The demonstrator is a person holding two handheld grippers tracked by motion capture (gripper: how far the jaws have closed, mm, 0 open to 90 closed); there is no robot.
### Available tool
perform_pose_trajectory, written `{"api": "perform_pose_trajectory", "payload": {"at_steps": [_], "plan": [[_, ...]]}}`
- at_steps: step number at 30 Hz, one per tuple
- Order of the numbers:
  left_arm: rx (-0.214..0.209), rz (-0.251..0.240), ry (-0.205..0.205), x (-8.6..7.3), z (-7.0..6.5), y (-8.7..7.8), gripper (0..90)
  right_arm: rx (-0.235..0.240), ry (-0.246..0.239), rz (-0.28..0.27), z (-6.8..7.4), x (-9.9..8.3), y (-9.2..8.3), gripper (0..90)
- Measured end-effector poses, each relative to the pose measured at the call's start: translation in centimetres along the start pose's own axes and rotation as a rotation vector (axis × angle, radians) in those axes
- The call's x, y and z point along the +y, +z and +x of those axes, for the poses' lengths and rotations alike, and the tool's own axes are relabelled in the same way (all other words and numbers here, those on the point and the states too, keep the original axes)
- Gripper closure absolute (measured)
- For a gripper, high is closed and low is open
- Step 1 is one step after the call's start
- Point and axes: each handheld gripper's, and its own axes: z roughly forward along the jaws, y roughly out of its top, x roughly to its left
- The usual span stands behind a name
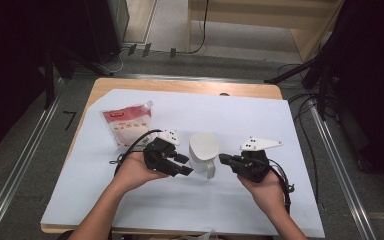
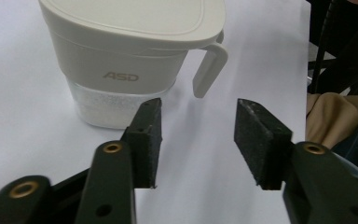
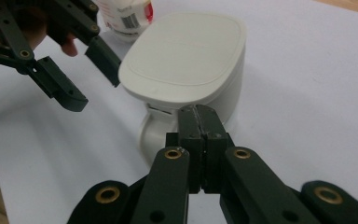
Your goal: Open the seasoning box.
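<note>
The surface (image 1: pixel 145 90) in front of me is wood, nearly all covered by a white sheet (image 1: pixel 260 130). On the sheet, toward the far left in the high view, lies a red-and-white pouch (image 1: pixel 128 124) with a corner spout. Near the middle stands the white jug (image 1: pixel 203 151), upright, lid on, its handle turned toward my side; the left gripper view shows the letters ASD on its wall and a clear band with something white at the base.

My left gripper (image 1: pixel 184 165) sits just left of the jug, held in my left hand (image 1: pixel 132 171). Its jaws stand partly apart with nothing between them; in the left gripper view they frame bare sheet just short of the jug's base and handle, not touching either.

My right gripper (image 1: pixel 223 159) is just right of the jug, in my right hand (image 1: pixel 265 187). Its jaws are pressed together, empty, pointing at the handle side of the jug from close by.
</note>
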Motion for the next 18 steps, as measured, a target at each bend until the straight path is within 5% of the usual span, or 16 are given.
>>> {"api": "perform_pose_trajectory", "payload": {"at_steps": [6,18], "plan": [[0.021,-0.003,-0.005,-0.4,0.7,-0.3,42.4,0.022,-0.008,-0.003,1.5,-0.4,-0.2,90.0],[0.035,-0.011,-0.011,-0.6,1.4,-1.0,39.5,0.057,-0.044,0.034,3.4,-1.1,1.4,90.0]]}}
